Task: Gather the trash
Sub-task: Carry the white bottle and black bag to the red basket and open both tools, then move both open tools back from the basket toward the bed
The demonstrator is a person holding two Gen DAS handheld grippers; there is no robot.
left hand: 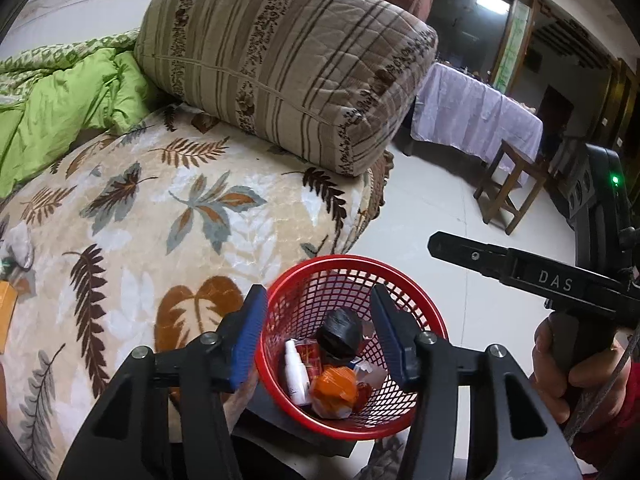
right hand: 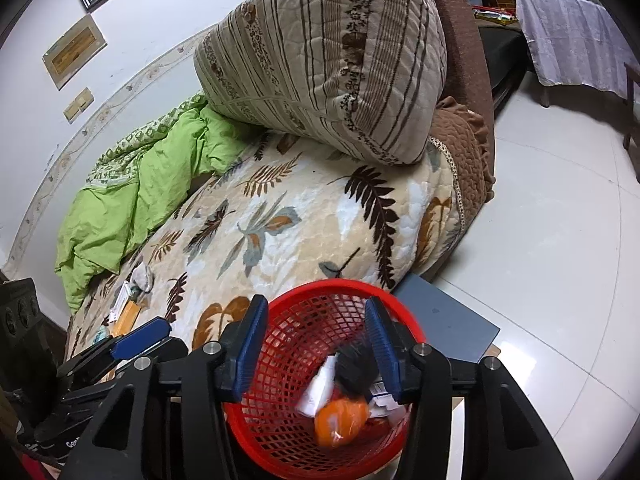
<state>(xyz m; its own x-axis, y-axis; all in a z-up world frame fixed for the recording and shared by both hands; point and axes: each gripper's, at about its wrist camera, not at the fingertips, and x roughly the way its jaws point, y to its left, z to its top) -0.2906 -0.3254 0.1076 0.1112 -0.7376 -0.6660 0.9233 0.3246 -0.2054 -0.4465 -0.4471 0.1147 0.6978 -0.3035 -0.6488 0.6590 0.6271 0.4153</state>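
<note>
I hold both claws above the round red plastic mesh basket (left hand: 352, 344), which sits just beside the edge of the bed with the cream leaf-patterned blanket (left hand: 160, 240). My left gripper (left hand: 320, 344) hangs with its blue-padded jaws spread wide and nothing between them. My right gripper (right hand: 316, 348) is likewise wide open and empty, directly over the basket.

Inside the basket lie a crumpled black plastic ball (left hand: 340, 334), a small white spray bottle (left hand: 296, 376), an orange wrapper bundle (left hand: 334, 390) and some red and white packaging I cannot identify further. So, as I judge it, a good share of the collecting is done.

It is not finished, though. On the far part of the blanket, well apart from the basket, I see a grey crumpled wad (right hand: 143, 277), a flat orange box (right hand: 127, 314) and a small white packet (right hand: 121, 300) touching or just beside one another. Those look like the litter left to fetch. The green quilt (right hand: 132, 200) and the large striped beige cushion (right hand: 320, 60) are bedding, not trash.
</note>
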